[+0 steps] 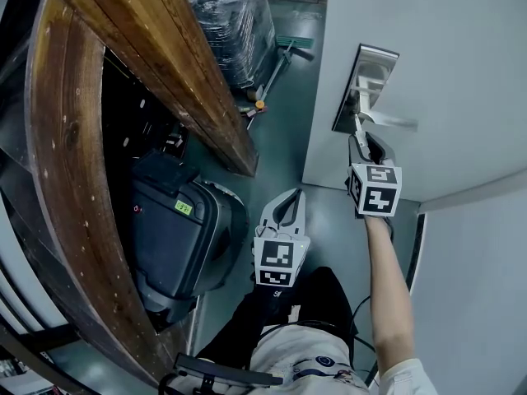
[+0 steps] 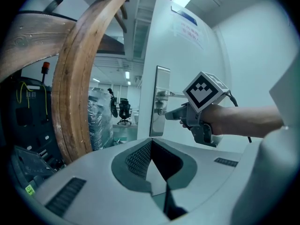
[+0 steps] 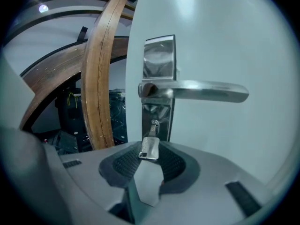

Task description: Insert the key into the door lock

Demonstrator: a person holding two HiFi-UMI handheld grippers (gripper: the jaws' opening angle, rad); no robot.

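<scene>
A silver lock plate (image 1: 372, 60) with a lever handle (image 1: 394, 122) is on the white door (image 1: 461, 72). In the right gripper view the silver key (image 3: 149, 148) has its blade tip in the keyhole (image 3: 153, 124) below the handle (image 3: 206, 91). Its flat head sits between the tips of my right gripper (image 3: 150, 152), which are shut on its edges. From the head view my right gripper (image 1: 366, 142) is up against the plate. My left gripper (image 1: 295, 196) hangs lower and left of the door with its tips together and nothing in them. From the left gripper (image 2: 151, 143) view the right gripper (image 2: 180, 115) is at the plate (image 2: 161, 78).
Curved wooden beams (image 1: 165, 64) stand left of the door. Under them is a black machine (image 1: 177, 229). A wrapped pallet (image 1: 235, 23) and a mop (image 1: 284, 52) are on the green floor beyond. The door edge (image 1: 317, 122) is close to my left gripper.
</scene>
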